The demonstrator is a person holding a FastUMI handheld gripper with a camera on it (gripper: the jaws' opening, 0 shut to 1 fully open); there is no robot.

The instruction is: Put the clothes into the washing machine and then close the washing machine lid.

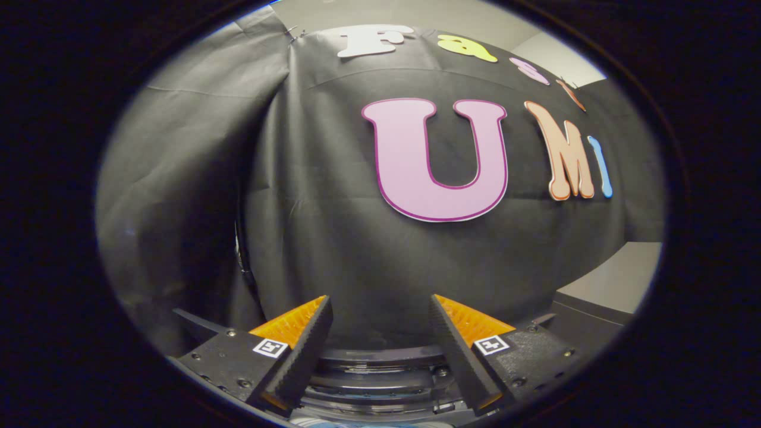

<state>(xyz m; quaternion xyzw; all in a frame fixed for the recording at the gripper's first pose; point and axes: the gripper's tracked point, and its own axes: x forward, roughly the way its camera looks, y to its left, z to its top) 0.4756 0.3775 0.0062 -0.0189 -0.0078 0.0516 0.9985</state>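
My gripper [380, 306] is open, with a wide gap between its two fingers and nothing held. Below and between the fingers I see the curved dark rim of the washing machine [380, 356], with ringed edges under it and a sliver of something pale blue at the very bottom that I cannot identify. The gripper points over the machine's back edge toward the black cloth wall [309, 238] just beyond it.
A dark vertical fold splits the cloth wall left of the fingers. To the right, beyond the right finger, stands a grey flat-topped surface [618, 279] with a dark side.
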